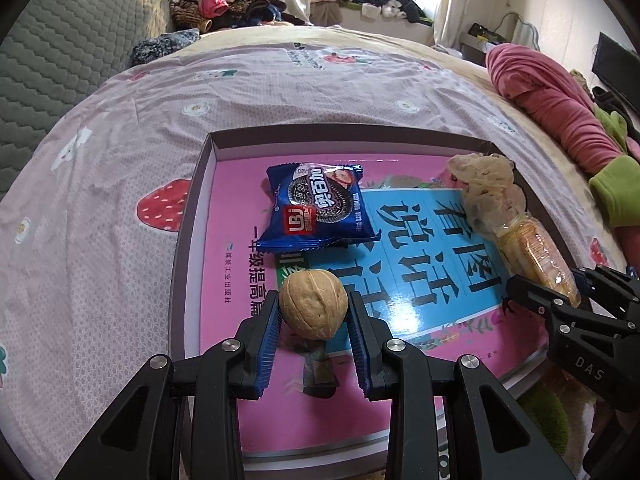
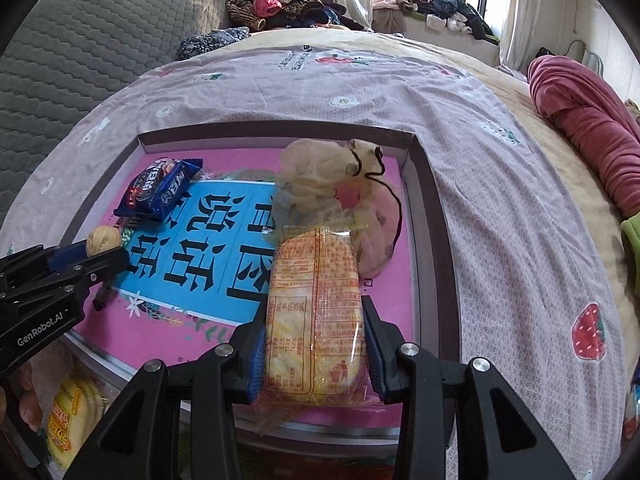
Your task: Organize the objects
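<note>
A: What is the left gripper (image 1: 313,312) doing?

B: It is clenching a walnut (image 1: 313,304) between its blue pads, holding it over the near part of a shallow box (image 1: 188,216) lined with a pink and blue book cover printed in large Chinese characters.

A: And ahead of it?

B: A blue cookie packet (image 1: 318,208) with Chinese lettering is lying just beyond the walnut, inside the box.

A: The right gripper (image 2: 316,344)?

B: It is gripping a clear cracker pack (image 2: 316,304) covered in small red print, with a bin symbol near its close end. A crumpled beige mesh bag (image 2: 324,168) is sitting past the pack's far end. The left gripper's body is reading "GenRobot.AI"; the right one is showing "DAS".
</note>
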Demonstrator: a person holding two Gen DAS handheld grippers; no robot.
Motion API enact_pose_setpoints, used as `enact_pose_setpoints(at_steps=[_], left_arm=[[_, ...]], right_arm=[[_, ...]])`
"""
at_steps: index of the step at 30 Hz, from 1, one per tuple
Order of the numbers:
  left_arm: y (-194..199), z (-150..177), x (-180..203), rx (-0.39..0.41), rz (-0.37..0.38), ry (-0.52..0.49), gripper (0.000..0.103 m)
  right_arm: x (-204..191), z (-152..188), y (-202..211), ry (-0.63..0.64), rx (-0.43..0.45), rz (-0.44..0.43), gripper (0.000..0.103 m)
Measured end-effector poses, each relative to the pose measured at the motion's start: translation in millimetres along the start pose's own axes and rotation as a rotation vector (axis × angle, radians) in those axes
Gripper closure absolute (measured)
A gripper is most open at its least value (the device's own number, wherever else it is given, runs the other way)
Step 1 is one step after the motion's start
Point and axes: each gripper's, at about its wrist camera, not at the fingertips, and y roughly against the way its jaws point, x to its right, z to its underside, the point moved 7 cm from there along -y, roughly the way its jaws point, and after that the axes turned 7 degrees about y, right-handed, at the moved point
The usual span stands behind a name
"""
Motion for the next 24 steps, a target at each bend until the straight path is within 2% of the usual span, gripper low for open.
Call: enact_pose_setpoints(at_steps=[16, 20, 24], left_arm=[[-4.1, 1.4, 0.8, -0.007, -0.007, -0.006, 0.069], [-4.0, 0.9, -0.2, -0.009, -0.016, -0.005, 0.054], [-2.1, 1.7, 1.0, -0.013, -0.01, -0.006, 0.048]], right_arm=[[-1.8, 1.6, -4.8, 0.016, -0.016, 0.016, 0.062], [-1.4, 1.7, -4.9, 0.018, -0.017, 0.019, 0.062], [-0.7, 1.5, -4.4, 0.025, -0.019, 0.03, 0.06]])
